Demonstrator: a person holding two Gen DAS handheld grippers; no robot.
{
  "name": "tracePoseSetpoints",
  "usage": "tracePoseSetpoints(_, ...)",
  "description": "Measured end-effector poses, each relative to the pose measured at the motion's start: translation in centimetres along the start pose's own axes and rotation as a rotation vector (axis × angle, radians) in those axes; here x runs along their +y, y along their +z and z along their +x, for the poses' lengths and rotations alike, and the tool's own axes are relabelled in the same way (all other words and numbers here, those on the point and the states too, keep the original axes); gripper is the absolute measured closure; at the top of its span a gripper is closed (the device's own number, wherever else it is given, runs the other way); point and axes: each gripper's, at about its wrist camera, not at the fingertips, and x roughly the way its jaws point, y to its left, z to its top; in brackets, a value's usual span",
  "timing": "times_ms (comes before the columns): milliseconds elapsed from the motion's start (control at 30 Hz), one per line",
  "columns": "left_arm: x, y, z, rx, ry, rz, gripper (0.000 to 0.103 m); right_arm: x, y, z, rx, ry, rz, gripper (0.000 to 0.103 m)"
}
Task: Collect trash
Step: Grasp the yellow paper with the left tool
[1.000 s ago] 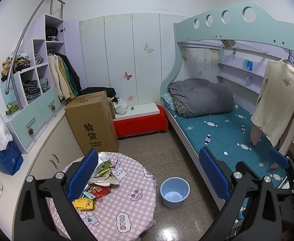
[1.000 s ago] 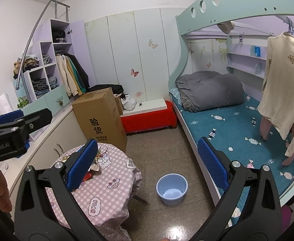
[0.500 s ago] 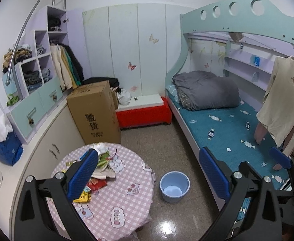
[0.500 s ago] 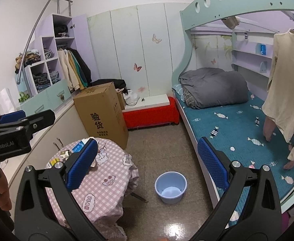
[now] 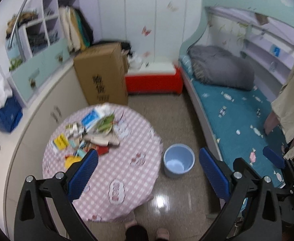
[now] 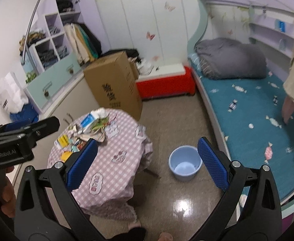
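Bedroom: both tongs (image 5: 148, 166) (image 6: 147, 156) gape, angled down over littered table (image 5: 126, 172).

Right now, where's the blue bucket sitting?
The blue bucket stands on the floor in both wrist views, between the round checked table on its left and the bed on its right.

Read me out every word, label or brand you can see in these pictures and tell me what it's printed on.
"GenRobot.AI": on the left gripper body, in the right wrist view.
"验货": printed black on the cardboard box.
White paper bag: dark print, too small to read.
Wrappers on the round table: print too blurred to read.
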Motion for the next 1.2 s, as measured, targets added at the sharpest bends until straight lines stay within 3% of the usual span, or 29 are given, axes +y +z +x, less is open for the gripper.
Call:
tracePoseSetpoints(233,7.8,-1.8,7.8,0.176,0.012,-0.131,0.005,4.4,-1.1,8.1,0.152,0.018,-0.041,0.006)
tracePoseSetpoints(500,22.5,-5.3,16.7,0.340,0.042,-0.434,0.005,11.1,-2.8,18.2,0.303,0.032,-0.080,0.006)
tracePoseSetpoints(667,29.1,-7.8,21.4,0.406,0.030,-0.613,0.005,15.6,-3.1,23.9,0.367,0.051,-0.121,0.006)
tracePoseSetpoints(767,31.3,-8.8,23.9,0.422,0.002,-0.687,0.006,17.6,-3.4,26.5,0.388,0.065,-0.132,0.006)
tracePoseSetpoints(1033,33.6,-10.2,29.5,0.447,-0.044,-0.749,0.006,21.0,-4.2,31.0,0.443,0.064,-0.160,0.007)
tracePoseSetpoints(1100,33.9,-10.6,30.6,0.464,-0.053,-0.768,0.022,21.4,-4.6,31.7,0.456,0.063,-0.163,0.007)
tracePoseSetpoints(1200,34.1,-11.2,32.2,0.499,-0.080,-0.793,0.032,22.0,-4.9,32.5,0.476,0.061,-0.168,0.007)
